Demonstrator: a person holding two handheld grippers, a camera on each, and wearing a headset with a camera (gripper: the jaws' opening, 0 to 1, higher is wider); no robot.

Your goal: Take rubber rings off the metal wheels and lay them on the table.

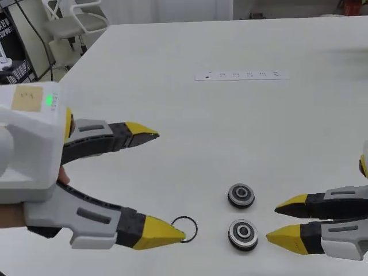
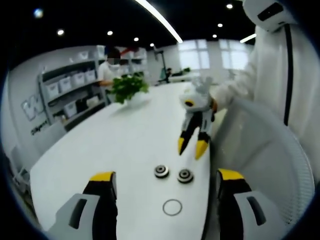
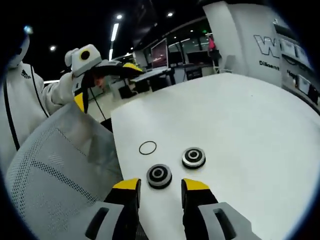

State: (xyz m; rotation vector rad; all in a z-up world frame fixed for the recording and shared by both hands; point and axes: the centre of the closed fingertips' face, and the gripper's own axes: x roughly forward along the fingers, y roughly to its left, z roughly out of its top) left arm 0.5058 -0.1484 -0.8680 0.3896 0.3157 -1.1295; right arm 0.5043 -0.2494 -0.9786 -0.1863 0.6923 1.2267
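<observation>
Two small metal wheels lie flat on the white table (image 1: 172,86), one farther (image 1: 241,195) and one nearer (image 1: 242,234); both show a dark outer band. A thin black rubber ring (image 1: 185,229) lies loose on the table to their left, beside the near jaw tip of my left gripper (image 1: 167,185), which is wide open and holds nothing. My right gripper (image 1: 272,222) points at the wheels from the right, open a little with nothing between its jaws. In the right gripper view the wheels (image 3: 159,175) (image 3: 193,157) sit just ahead of the jaws, the ring (image 3: 147,147) beyond. The left gripper view shows the ring (image 2: 172,207) before the wheels (image 2: 161,171) (image 2: 185,175).
A flat white strip with sockets (image 1: 238,75) is set into the table farther back. Chairs (image 1: 75,23) stand beyond the far left corner. A mesh chair back (image 3: 55,170) is close to the table's near edge. A potted plant (image 2: 127,87) stands at the table's far end.
</observation>
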